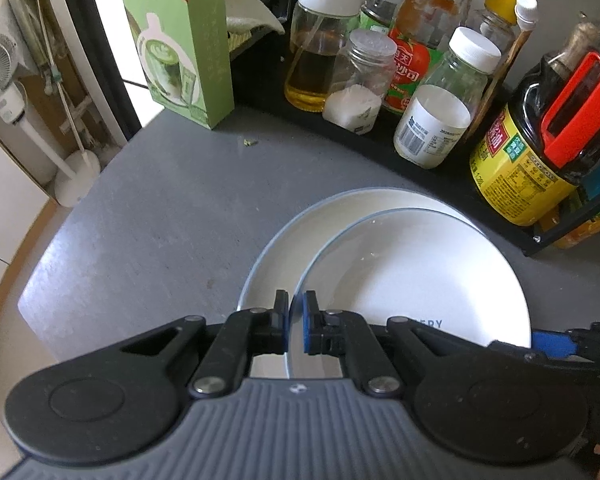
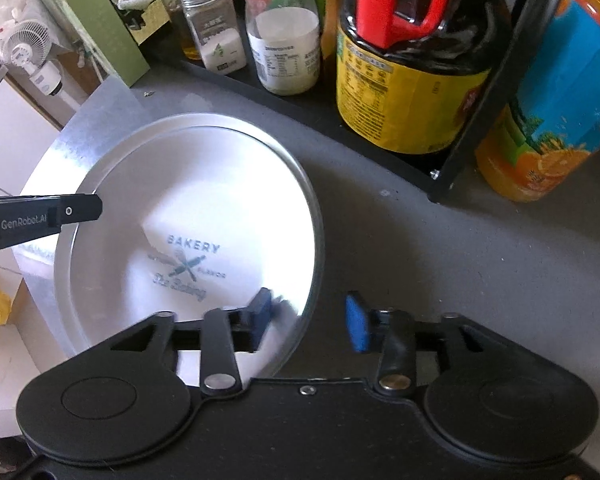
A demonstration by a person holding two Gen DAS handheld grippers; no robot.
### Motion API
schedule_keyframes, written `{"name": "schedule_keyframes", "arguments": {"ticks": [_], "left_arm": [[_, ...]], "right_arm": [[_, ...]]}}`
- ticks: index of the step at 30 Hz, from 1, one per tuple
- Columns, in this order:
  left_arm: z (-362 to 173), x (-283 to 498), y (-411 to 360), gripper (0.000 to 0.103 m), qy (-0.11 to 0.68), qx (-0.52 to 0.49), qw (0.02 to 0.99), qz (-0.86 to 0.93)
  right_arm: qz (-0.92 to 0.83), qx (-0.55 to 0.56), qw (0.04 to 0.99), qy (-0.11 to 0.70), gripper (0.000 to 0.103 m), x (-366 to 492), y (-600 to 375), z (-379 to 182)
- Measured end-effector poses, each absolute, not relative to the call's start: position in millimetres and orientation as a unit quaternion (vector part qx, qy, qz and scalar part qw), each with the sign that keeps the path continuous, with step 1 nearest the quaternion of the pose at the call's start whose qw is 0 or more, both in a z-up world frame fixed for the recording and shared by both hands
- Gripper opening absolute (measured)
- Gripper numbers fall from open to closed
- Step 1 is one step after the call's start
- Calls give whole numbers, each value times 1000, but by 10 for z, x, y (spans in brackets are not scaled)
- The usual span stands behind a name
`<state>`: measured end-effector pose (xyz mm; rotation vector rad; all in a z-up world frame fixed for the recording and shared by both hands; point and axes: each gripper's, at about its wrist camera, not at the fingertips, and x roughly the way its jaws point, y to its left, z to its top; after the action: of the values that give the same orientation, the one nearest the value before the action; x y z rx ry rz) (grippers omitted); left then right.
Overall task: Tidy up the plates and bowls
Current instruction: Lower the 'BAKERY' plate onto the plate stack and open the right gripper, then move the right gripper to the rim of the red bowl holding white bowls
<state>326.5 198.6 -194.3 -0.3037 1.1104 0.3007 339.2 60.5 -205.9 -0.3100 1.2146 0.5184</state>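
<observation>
Left gripper (image 1: 296,322) is clamped tight on the near-left rim of the upper plate (image 1: 412,276), blue pads pinching the edge with barely a sliver between them. That plate carries a "BAKERY" print and sits tilted over a second white plate (image 1: 300,232) lying on the grey counter (image 1: 160,208); the lower one peeks out to the left and far side. Right gripper (image 2: 312,320) stands wide open, its left finger (image 2: 260,308) over the upper plate's near-right edge, its right finger (image 2: 356,322) out over bare counter, gripping nothing. Just beyond the plates runs a black rack (image 1: 420,168) with a dark soy sauce jug (image 1: 540,136), a white-capped bottle (image 1: 440,108) and a green carton (image 1: 180,40) far left
</observation>
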Motion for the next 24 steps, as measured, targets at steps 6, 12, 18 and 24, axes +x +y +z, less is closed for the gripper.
{"name": "schedule_keyframes", "arguments": {"ticks": [6, 12, 18, 24], "left_arm": [[-1941, 3277, 1986, 5, 523, -131, 830, 141], [-1932, 3295, 1995, 5, 525, -117, 829, 156], [-1904, 3294, 1993, 3, 527, -106, 827, 168], [-1870, 3312, 1985, 1, 532, -94, 827, 155]], "right_arm": [[239, -90, 786, 563, 58, 3441, 469, -1983], [235, -51, 795, 557, 67, 3471, 327, -1904], [231, -33, 796, 559, 67, 3429, 237, -1948], [226, -15, 797, 560, 68, 3389, 199, -1965]]}}
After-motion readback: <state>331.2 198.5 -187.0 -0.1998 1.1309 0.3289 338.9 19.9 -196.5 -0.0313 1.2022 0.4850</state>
